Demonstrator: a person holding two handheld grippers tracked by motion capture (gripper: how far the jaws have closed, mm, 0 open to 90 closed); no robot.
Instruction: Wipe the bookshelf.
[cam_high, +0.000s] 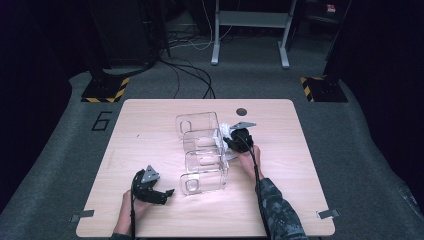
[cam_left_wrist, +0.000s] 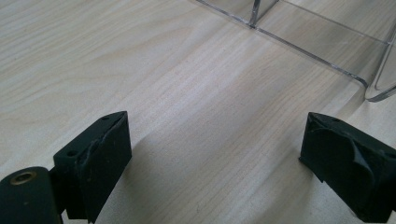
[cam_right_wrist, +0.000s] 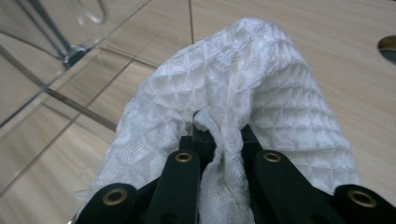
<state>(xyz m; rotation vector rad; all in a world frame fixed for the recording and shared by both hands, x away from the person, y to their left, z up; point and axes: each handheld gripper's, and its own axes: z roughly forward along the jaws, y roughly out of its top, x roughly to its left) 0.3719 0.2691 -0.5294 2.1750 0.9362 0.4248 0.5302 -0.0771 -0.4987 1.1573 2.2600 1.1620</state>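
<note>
A white waffle-weave cloth (cam_right_wrist: 243, 93) is pinched between the jaws of my right gripper (cam_right_wrist: 219, 140), which is shut on it; the cloth bulges over the jaw tips. In the high view that right gripper (cam_high: 231, 136) and the cloth (cam_high: 225, 130) sit at the right side of a row of clear plastic bins (cam_high: 202, 152) in the middle of the wooden table (cam_high: 150, 125). My left gripper (cam_high: 162, 194) rests near the table's front left, its jaws wide apart. In the left gripper view the left gripper (cam_left_wrist: 215, 158) has only bare wood between its fingers.
The clear bins' nearest corner (cam_left_wrist: 369, 86) lies just ahead of the left gripper. A dark round hole (cam_high: 241, 111) marks the tabletop behind the bins. Cables and stand bases sit on the grey floor beyond the table.
</note>
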